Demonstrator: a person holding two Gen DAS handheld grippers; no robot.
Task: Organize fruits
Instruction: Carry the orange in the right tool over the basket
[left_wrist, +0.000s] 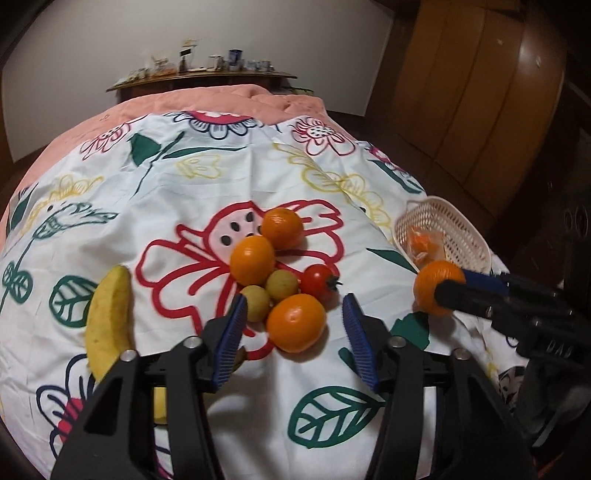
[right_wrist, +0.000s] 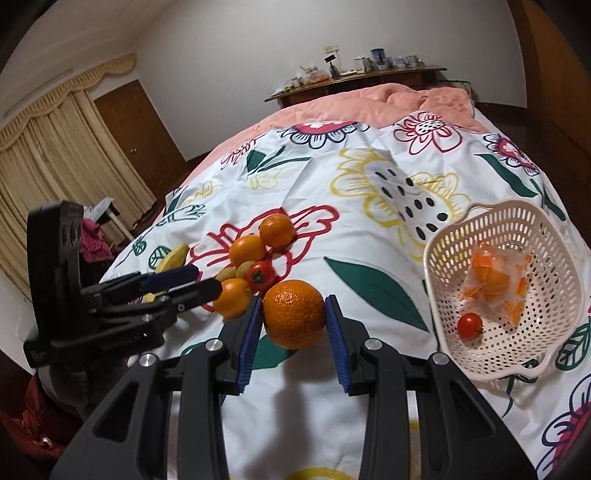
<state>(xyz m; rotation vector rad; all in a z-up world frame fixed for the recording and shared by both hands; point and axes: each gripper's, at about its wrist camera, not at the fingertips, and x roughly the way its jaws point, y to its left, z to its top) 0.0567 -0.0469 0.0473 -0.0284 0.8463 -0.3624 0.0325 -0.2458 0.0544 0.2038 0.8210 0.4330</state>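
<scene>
My right gripper (right_wrist: 293, 304) is shut on a large orange (right_wrist: 293, 314) and holds it above the floral cloth, left of the white perforated basket (right_wrist: 546, 251). In the basket lie a bagged orange fruit (right_wrist: 495, 284) and a cherry tomato (right_wrist: 470, 325). My left gripper (left_wrist: 295, 301) stands open around another orange (left_wrist: 295, 321) at the near edge of the fruit pile; its pads do not touch the orange. The pile holds two more oranges (left_wrist: 252, 258), a tomato (left_wrist: 317, 282) and two small yellow-green fruits (left_wrist: 282, 283). A banana (left_wrist: 109, 321) lies to the left.
The floral cloth (left_wrist: 221, 177) covers a pink quilt (left_wrist: 229, 98) on a bed. A wooden headboard shelf (right_wrist: 354, 79) with small items stands behind. A wooden wardrobe (left_wrist: 480, 92) is at the right, curtains (right_wrist: 55, 147) and a door at the left.
</scene>
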